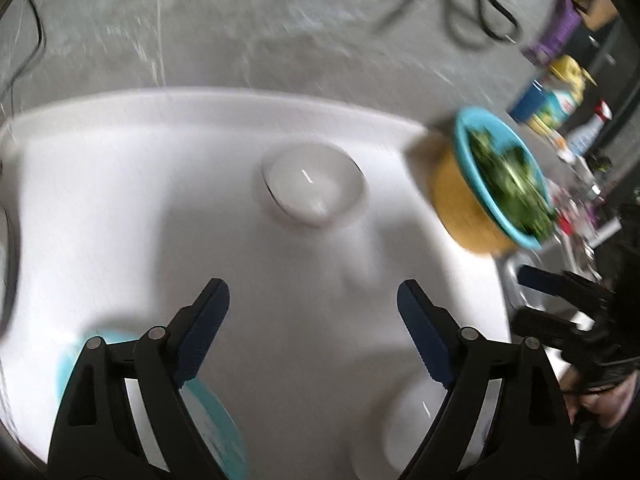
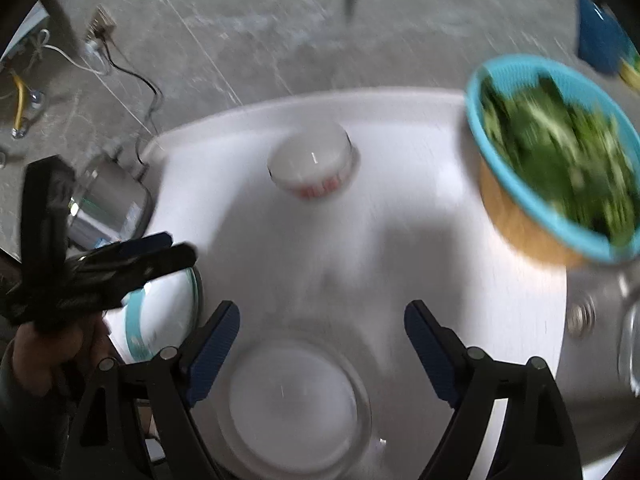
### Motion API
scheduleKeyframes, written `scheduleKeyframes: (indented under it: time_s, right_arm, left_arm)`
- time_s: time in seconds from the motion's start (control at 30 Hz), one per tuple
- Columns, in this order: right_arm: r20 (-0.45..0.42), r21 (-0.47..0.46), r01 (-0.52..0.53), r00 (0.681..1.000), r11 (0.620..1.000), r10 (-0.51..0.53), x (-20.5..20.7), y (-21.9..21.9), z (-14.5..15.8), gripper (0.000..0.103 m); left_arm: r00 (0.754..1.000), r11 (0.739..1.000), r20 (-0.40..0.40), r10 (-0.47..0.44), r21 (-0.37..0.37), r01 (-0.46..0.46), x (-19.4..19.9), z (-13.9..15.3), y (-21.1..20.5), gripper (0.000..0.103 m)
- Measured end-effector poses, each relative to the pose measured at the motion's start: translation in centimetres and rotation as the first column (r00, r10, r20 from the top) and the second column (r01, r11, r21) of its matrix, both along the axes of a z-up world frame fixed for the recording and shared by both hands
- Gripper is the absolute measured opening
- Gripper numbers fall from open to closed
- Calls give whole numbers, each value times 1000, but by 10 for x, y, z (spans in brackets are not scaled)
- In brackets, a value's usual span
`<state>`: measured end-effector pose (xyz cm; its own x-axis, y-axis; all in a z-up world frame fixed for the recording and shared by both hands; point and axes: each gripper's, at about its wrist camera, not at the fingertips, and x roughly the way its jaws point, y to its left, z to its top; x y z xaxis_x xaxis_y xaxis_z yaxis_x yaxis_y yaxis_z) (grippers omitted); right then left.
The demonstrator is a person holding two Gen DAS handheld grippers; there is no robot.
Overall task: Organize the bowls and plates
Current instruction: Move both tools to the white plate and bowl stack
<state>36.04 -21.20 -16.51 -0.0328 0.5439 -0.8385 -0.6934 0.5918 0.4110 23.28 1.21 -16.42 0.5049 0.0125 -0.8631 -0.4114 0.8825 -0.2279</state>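
A white round table (image 1: 120, 160) holds a small white bowl (image 1: 314, 182) near its far side, also in the right wrist view (image 2: 310, 166). A blue-rimmed bowl of green leaves (image 1: 500, 184) stands at the right edge (image 2: 556, 160). A white plate with a teal rim (image 1: 212, 420) lies under my left gripper (image 1: 312, 332), which is open and empty. A white bowl (image 2: 292, 404) sits below my right gripper (image 2: 322, 352), also open and empty. The same bowl shows in the left wrist view (image 1: 416, 428). The views are blurred.
A metal appliance (image 2: 108, 204) with a cord stands beside the table at left. Bottles and boxes (image 1: 556, 100) clutter the floor at the right. A glass object (image 2: 628, 344) shows at the right edge. The floor (image 1: 240, 20) is grey concrete.
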Motion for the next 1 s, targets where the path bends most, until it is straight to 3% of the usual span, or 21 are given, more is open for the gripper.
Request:
scheduleKeyframes:
  time_s: [0.17, 0.27, 0.53, 0.6, 0.67, 0.7, 0.77, 1.0]
  right_arm:
    - [-9, -6, 33, 999, 999, -33, 50, 48, -10, 88]
    - [-79, -47, 42, 996, 998, -46, 82, 81, -35, 88]
    - [-120, -172, -6, 993, 985, -15, 99, 133, -104, 83]
    - [-144, -177, -4, 989, 984, -22, 101, 138, -117, 81]
    - [-144, -186, -12, 989, 983, -15, 99, 144, -125, 79]
    - [-146, -192, -19, 989, 981, -10, 98, 145, -130, 78]
    - [-150, -203, -21, 989, 979, -10, 97, 147, -134, 73]
    - [-147, -206, -13, 989, 978, -18, 98, 151, -141, 72]
  left_arm:
    - [997, 1000, -70, 16, 2, -16, 62, -27, 46, 86]
    - [993, 1000, -119, 19, 10, -18, 88, -50, 64, 86]
    - [981, 999, -188, 46, -12, -49, 116, -102, 90, 84]
    - [981, 999, -191, 31, 2, -32, 123, -109, 89, 77]
    - [979, 1000, -203, 24, 10, -23, 125, -115, 90, 53]
    - [977, 1000, -211, 23, 8, -21, 128, -118, 90, 50]
    - [975, 1000, -221, 20, 4, -19, 133, -126, 92, 48]
    - [975, 1000, -224, 1, 7, 1, 148, -138, 85, 47]
